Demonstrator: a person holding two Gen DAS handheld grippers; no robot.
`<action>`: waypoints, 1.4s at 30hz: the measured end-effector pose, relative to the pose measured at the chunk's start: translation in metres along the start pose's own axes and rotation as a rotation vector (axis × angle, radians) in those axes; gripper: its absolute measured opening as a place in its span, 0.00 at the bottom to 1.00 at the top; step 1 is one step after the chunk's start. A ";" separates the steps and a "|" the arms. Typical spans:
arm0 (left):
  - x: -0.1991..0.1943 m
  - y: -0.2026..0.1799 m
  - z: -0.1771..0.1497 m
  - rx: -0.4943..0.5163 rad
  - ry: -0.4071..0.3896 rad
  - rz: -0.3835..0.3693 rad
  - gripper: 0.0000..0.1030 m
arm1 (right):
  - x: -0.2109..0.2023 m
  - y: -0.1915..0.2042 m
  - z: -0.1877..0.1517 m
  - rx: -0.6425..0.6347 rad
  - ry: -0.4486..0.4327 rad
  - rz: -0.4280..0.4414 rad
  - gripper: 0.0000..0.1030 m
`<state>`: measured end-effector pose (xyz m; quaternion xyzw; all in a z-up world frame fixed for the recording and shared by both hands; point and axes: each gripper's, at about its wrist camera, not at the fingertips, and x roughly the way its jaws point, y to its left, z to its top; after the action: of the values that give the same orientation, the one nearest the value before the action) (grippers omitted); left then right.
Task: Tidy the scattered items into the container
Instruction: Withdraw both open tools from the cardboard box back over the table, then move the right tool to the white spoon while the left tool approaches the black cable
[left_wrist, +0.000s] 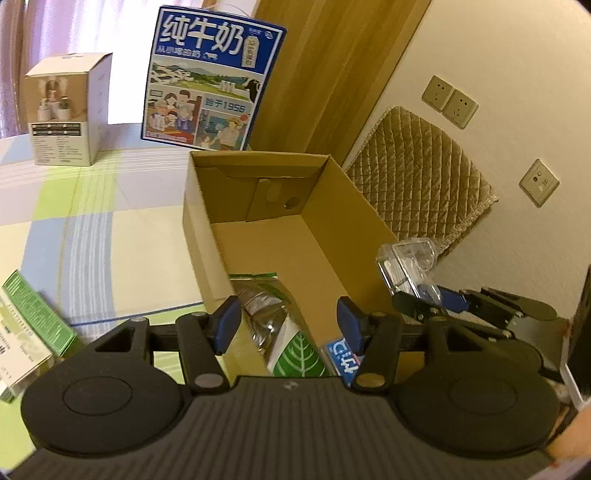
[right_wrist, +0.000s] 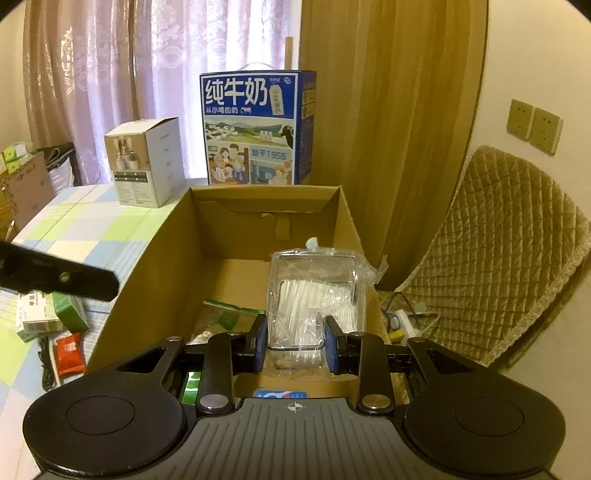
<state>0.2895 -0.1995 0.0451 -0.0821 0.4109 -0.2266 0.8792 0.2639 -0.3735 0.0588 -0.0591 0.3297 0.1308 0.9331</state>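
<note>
An open cardboard box (left_wrist: 332, 206) (right_wrist: 162, 258) stands on the checked table. Inside lie a silver and green pouch (left_wrist: 273, 310) (right_wrist: 221, 314) and a blue packet (left_wrist: 345, 360) (right_wrist: 282, 394). My left gripper (left_wrist: 290, 325) is open and empty above the box's near end, over the pouch. My right gripper (right_wrist: 295, 345) is shut on a clear plastic case of white sticks (right_wrist: 314, 295) and holds it over the box's right side. The case (left_wrist: 406, 262) and the right gripper (left_wrist: 424, 306) also show in the left wrist view.
A green and white carton (left_wrist: 29, 321) (right_wrist: 55, 314) and a red packet (right_wrist: 69, 352) lie on the table left of the box. A blue milk carton (left_wrist: 207, 81) (right_wrist: 255, 129) and a white box (left_wrist: 62, 110) (right_wrist: 147, 162) stand behind. A quilted chair (right_wrist: 509, 258) is at the right.
</note>
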 end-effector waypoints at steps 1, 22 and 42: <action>-0.003 0.001 -0.002 0.000 -0.004 0.002 0.52 | 0.001 0.001 0.001 0.000 0.001 0.004 0.27; -0.063 0.037 -0.068 -0.025 -0.022 0.113 0.76 | -0.042 0.028 -0.022 0.047 -0.004 0.049 0.52; -0.166 0.064 -0.147 -0.107 -0.043 0.243 0.81 | -0.116 0.103 -0.061 0.051 0.007 0.149 0.72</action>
<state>0.1061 -0.0591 0.0419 -0.0833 0.4103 -0.0945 0.9032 0.1114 -0.3103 0.0822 -0.0112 0.3395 0.1916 0.9208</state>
